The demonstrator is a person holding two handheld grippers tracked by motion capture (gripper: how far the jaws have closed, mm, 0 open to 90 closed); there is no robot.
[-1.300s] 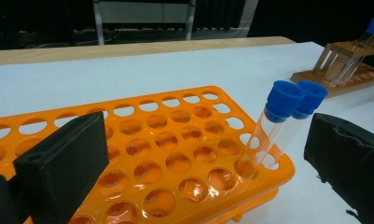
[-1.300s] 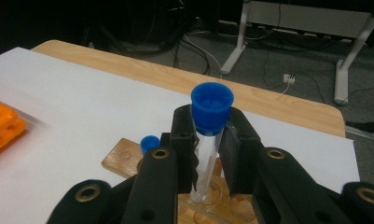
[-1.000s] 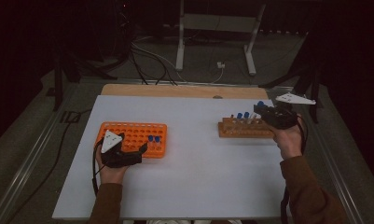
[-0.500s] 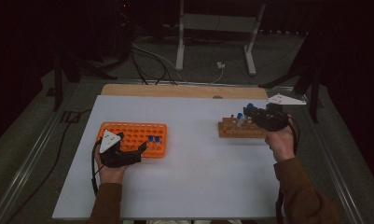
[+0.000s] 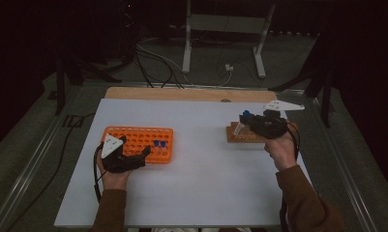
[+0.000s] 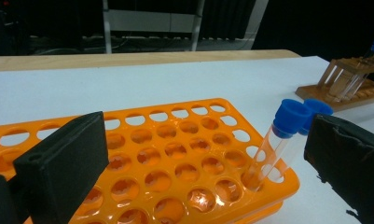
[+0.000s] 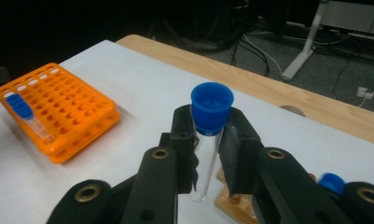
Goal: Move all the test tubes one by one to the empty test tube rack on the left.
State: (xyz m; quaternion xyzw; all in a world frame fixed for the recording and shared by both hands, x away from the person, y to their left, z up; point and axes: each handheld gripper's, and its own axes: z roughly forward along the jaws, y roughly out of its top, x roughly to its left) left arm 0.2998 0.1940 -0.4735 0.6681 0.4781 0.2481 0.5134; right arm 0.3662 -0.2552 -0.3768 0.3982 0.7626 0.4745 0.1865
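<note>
My right gripper is shut on a clear test tube with a blue cap, held upright just below the cap. In the high view this gripper holds the tube above the left end of a wooden tube rack. An orange rack lies at the left with two blue-capped tubes in its right end. My left gripper rests at that rack's near edge. In the left gripper view its jaws stand wide open over the orange rack, beside the capped tubes.
The white tabletop has a wooden strip along its far edge. Another blue cap sits in the wooden rack under my right gripper. Cables and a metal stand lie on the floor beyond.
My right gripper has moved left over the wooden rack with the tube in it. The left gripper has stayed at the orange rack.
</note>
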